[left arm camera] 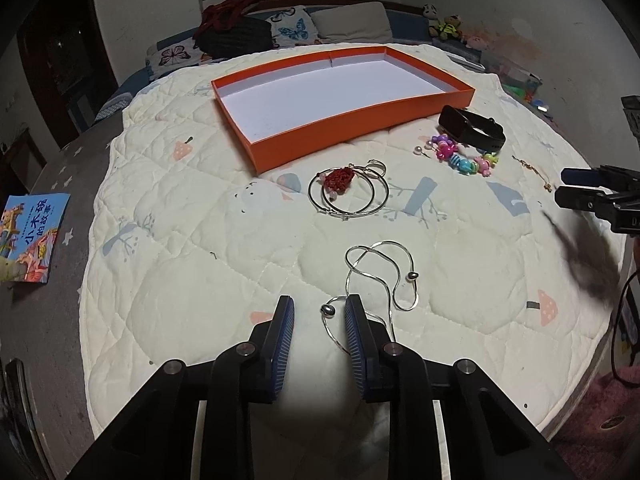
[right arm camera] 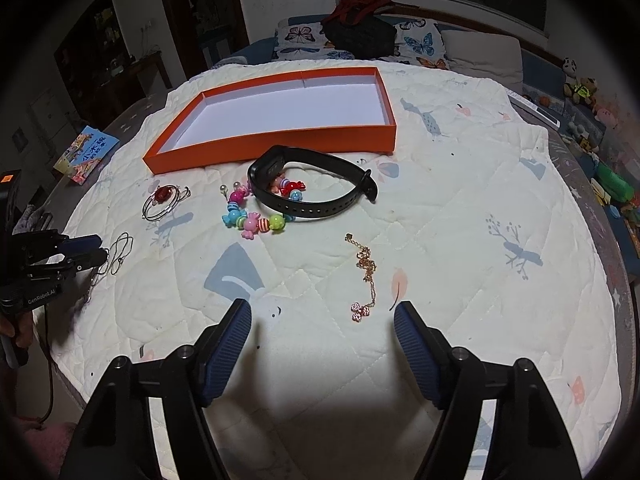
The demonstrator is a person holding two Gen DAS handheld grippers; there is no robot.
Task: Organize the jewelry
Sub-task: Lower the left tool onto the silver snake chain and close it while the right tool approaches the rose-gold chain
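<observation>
An orange box (left arm camera: 360, 124) (right arm camera: 280, 152) with a white floor lies empty on the quilt. A silver chain necklace (left arm camera: 384, 276) (right arm camera: 118, 254) lies in front of my left gripper (left arm camera: 320, 312), which is open; one bead of the chain sits between its fingertips. Silver hoops with a red knot charm (left arm camera: 346, 192) (right arm camera: 162, 200) lie farther out. A black wristband (right arm camera: 312, 192) (left arm camera: 474, 128), a colourful bead bracelet (right arm camera: 256, 216) (left arm camera: 466, 158) and a gold chain (right arm camera: 366, 276) (left arm camera: 534, 170) lie ahead of my right gripper (right arm camera: 322, 316), which is open wide and empty.
A picture book (left arm camera: 32, 236) (right arm camera: 86, 154) lies at the table's left edge. The quilt (left arm camera: 200, 272) covers a round table. A sofa with cushions (left arm camera: 348, 24) and plush toys (right arm camera: 580, 84) stands behind. Toys lie at the right edge.
</observation>
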